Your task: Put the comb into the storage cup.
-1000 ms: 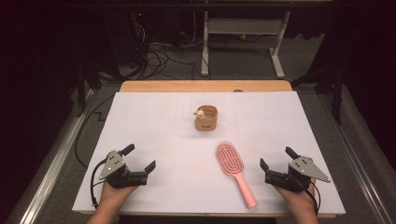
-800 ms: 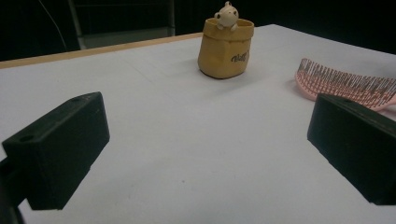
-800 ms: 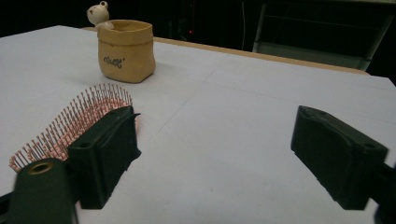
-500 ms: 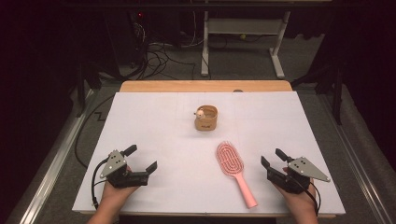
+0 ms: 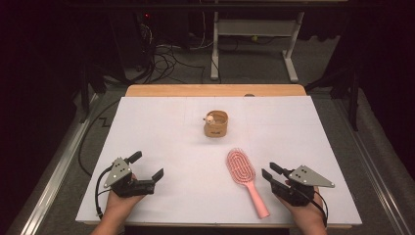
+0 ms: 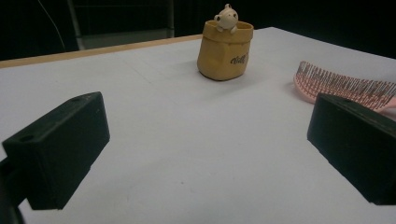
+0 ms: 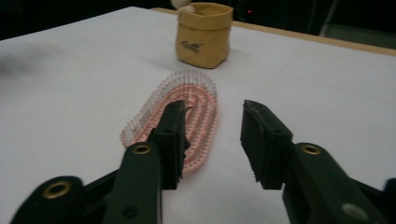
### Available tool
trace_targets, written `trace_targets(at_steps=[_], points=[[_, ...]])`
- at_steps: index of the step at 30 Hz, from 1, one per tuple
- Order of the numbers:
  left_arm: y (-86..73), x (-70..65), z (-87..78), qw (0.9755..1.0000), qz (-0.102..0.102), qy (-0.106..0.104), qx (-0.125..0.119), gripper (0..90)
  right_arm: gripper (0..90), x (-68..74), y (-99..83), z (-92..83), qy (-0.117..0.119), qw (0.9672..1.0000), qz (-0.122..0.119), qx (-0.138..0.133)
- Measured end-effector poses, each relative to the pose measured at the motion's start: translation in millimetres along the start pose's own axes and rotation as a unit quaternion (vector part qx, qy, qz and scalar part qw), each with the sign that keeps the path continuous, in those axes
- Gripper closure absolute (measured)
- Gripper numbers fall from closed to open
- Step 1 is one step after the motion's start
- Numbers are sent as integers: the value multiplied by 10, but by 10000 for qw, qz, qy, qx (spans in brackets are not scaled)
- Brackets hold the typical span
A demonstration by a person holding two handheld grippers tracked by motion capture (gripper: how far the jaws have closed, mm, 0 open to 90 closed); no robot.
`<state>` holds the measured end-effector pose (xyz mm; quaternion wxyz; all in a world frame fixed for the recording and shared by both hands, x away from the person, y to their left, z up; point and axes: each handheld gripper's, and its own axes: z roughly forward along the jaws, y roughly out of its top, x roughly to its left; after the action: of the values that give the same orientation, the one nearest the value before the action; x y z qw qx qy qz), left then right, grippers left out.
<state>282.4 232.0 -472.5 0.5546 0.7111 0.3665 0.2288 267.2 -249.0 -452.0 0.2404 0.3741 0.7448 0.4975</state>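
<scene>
Pink hairbrush (image 5: 243, 172) just beside closing, empty right tongs (image 5: 269, 172)

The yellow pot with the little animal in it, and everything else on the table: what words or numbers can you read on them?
Pot: one short dark word in curly writing on its side, too small and blurred to read.
Brush: no writing to see.
Table: no words, numbers or signs on its white top.
</scene>
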Motion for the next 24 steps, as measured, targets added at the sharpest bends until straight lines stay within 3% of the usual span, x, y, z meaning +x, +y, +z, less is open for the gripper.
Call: trace_targets(at_steps=[6, 9, 11, 16, 17, 18, 24], points=[[-3, -6, 6, 10000, 30, 3, 11, 0, 899, 113, 29, 63, 557, 9982, -56, 232], [-4, -6, 5, 10000, 45, -1, -2, 0, 900, 175, 38, 97, 891, 9950, -125, 423], [-5, -5, 6, 10000, 43, -3, -2, 0, 900, 201, 39, 110, 952, 9940, -174, 508], [-11, 1, 17, 10000, 48, -5, 6, 0, 900, 356, 25, 208, 1230, 9857, -486, 1049], [-11, 1, 17, 10000, 48, -5, 6, 0, 900, 356, 25, 208, 1230, 9857, -486, 1049], [-10, 0, 12, 10000, 49, -7, -10, 0, 900, 401, 11, 237, 1294, 9819, -582, 1254], [-9, 4, 9, 10000, 40, -16, -12, 0, 900, 487, -4, 264, 1240, 9763, -811, 1579]])
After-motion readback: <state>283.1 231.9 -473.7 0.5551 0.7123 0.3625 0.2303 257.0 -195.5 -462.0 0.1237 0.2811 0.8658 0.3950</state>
